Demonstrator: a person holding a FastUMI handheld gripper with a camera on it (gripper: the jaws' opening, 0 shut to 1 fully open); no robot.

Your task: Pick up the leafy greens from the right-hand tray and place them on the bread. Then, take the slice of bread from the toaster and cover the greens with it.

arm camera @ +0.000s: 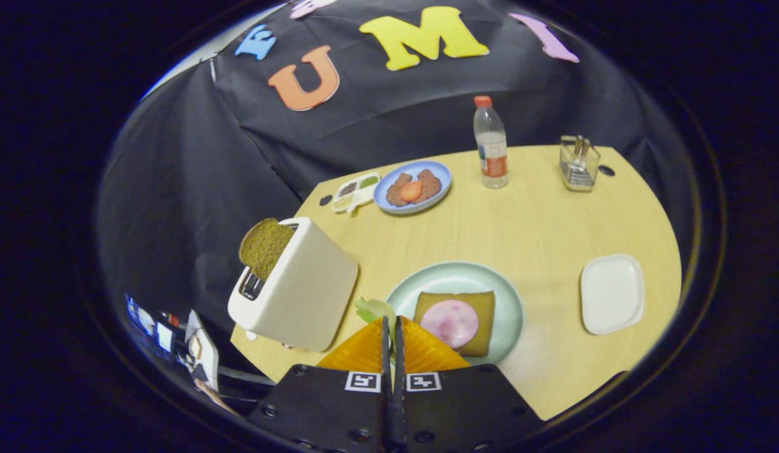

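Wooden table (534, 220), toaster (301, 286), plates, bottle (491, 143)

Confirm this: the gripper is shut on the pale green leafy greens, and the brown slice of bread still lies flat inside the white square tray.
Wrong on the bread. In the gripper view, the brown slice of bread stands in the cream toaster, not the white square tray. The gripper is shut on the pale green leafy greens, as you said.

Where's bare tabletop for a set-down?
Widest bare patch: mid-table, bordered by blue plate, bottle, wire basket, white tray and green plate. Crowded near the toaster, where the claw is shut on leafy greens.
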